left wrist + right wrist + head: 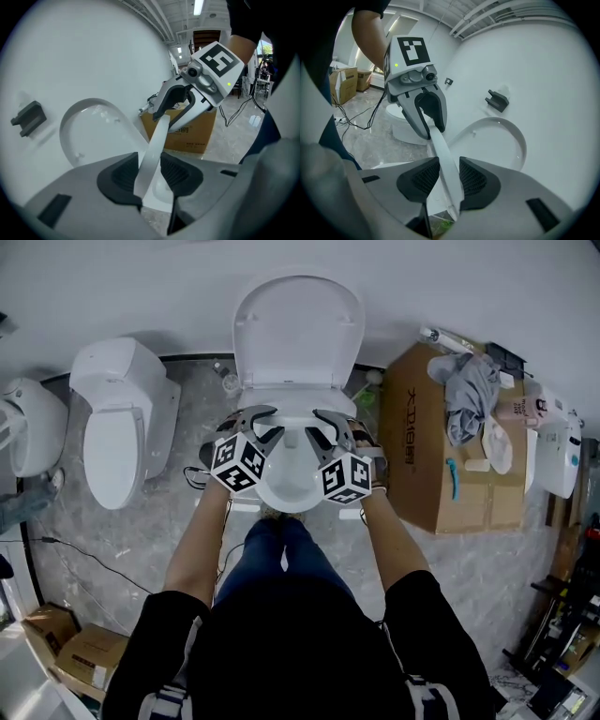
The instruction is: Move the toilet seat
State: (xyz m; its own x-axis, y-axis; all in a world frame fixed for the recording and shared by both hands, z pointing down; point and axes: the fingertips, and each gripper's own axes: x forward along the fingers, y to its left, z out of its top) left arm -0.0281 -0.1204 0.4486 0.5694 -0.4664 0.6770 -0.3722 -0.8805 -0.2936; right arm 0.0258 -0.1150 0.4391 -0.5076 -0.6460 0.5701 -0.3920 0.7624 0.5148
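A white toilet stands in the middle of the head view, its lid (298, 329) upright against the wall and its bowl (286, 482) below. The white toilet seat (292, 426) is tilted up off the bowl, gripped on both sides. My left gripper (266, 430) is shut on the seat's left rim (151, 157), which runs edge-on between its dark pads (122, 174). My right gripper (322, 430) is shut on the opposite rim (444, 168). Each gripper shows in the other's view, the right gripper (174, 107) and the left gripper (430, 121) clamped on the far end of the seat.
A second white toilet (117, 418) stands to the left and part of another (28, 423) at the far left. An open cardboard box (427, 460) with a grey cloth (469, 390) sits close on the right. Cables (89, 559) and small boxes (75, 652) lie on the floor.
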